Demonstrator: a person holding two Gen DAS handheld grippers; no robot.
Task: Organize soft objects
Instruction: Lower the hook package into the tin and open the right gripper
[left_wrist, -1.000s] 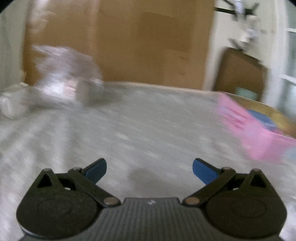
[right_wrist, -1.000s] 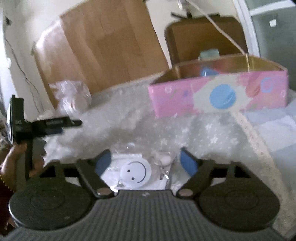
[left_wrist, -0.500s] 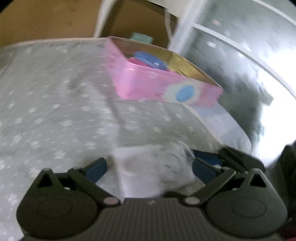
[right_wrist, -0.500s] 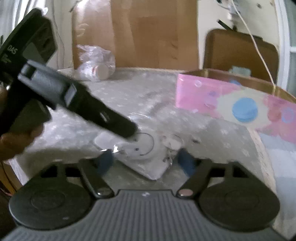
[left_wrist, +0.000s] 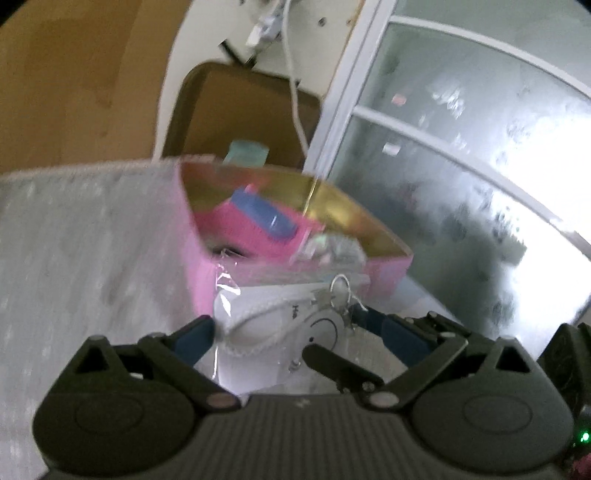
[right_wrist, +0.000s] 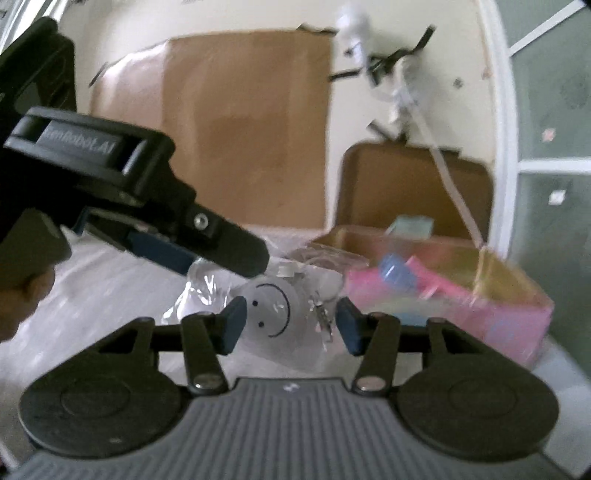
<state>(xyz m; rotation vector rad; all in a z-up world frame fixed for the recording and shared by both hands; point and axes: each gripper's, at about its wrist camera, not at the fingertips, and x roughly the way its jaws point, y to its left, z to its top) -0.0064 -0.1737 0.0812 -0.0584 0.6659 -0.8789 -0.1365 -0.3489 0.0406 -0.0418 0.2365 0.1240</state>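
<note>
Smiley packet (right_wrist: 273, 314): clear wrap, white card, round smiley-face disc, metal key ring on the disc's right. It sat right between the right gripper (right_wrist: 290, 314) fingers, disc just inside the left pad (right_wrist: 232, 325), key ring just inside the right pad.

Right gripper jaws had just been closing, about half shut, packet between them. Both pads looked in contact with the wrap's side edges. The packet faced the camera nearly square on rather than lying flat, so I read it as gripped by the right gripper.

Left gripper (left_wrist: 299, 321) was wide open. The same packet (left_wrist: 258, 325) hung in its gap with the card side toward it. The left pad (left_wrist: 192, 338) was just beside the wrap's edge, and I couldn't tell whether they touched. From the right wrist view the left gripper came in from the upper left, with its tip just above the packet's top left corner. A person's hand (right_wrist: 22, 291) was on its handle at the far left edge.

Pink box (right_wrist: 509, 317) was ahead and right of the right gripper, just behind the packet. It was open on top with a gold inner wall. From the left gripper it sat straight ahead, partly hidden by the packet, with a blue item (left_wrist: 266, 218) and more pink stuff inside.

Grey patterned bed cover (left_wrist: 92, 240) lay below and left of the left gripper. Frosted window (left_wrist: 461, 166) was to its right, and a brown panel (right_wrist: 240, 129) stood against the wall behind. Both views were motion blurred.
</note>
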